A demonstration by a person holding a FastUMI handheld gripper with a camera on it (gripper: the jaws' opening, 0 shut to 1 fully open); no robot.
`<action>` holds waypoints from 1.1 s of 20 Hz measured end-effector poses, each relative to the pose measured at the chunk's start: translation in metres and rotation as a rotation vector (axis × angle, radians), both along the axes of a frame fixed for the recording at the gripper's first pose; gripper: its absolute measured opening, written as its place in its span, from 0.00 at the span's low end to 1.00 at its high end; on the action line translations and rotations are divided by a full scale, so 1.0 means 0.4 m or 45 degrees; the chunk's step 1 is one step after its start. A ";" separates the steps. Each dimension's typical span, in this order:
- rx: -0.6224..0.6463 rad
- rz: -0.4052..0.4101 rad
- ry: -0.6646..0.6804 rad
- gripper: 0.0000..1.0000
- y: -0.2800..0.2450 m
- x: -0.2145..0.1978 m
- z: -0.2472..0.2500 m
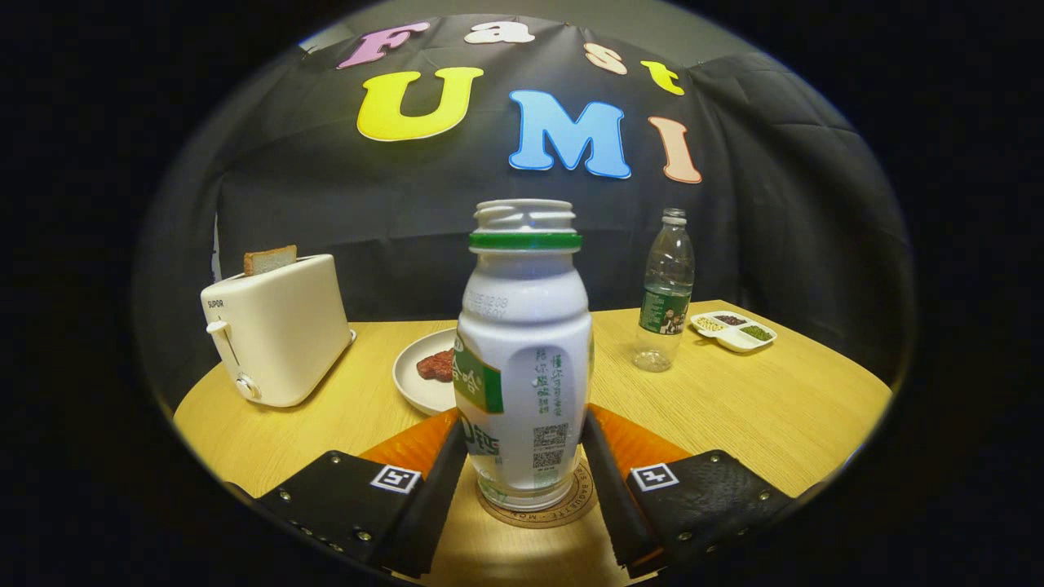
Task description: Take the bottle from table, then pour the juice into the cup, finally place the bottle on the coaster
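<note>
Gripper (522, 456) at lower centre: both fingers press the bottle's (524, 350) sides. Bottle stands upright, uncapped, on the coaster (563, 514), frame centre.

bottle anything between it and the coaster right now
Nothing visible: the bottle stands upright on the coaster, between the fingers of the hand-held gripper, which press its sides. The plate sits beyond.

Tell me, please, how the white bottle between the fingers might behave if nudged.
The white bottle is tall on a narrow base, so it may tip. It has no cap, so leftover juice could spill. It stands on the coaster, with the hand-held gripper fingers close alongside.
</note>
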State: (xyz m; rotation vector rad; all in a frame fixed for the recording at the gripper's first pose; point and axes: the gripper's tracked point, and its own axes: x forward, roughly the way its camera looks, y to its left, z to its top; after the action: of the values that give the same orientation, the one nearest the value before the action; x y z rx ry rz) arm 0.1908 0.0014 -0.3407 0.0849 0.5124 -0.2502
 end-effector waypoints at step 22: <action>-0.007 0.083 -0.145 0.98 0.024 -0.070 0.184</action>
State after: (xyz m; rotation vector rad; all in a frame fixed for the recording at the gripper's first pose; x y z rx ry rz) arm 0.1627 0.0111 -0.2673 0.0765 0.4008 -0.1817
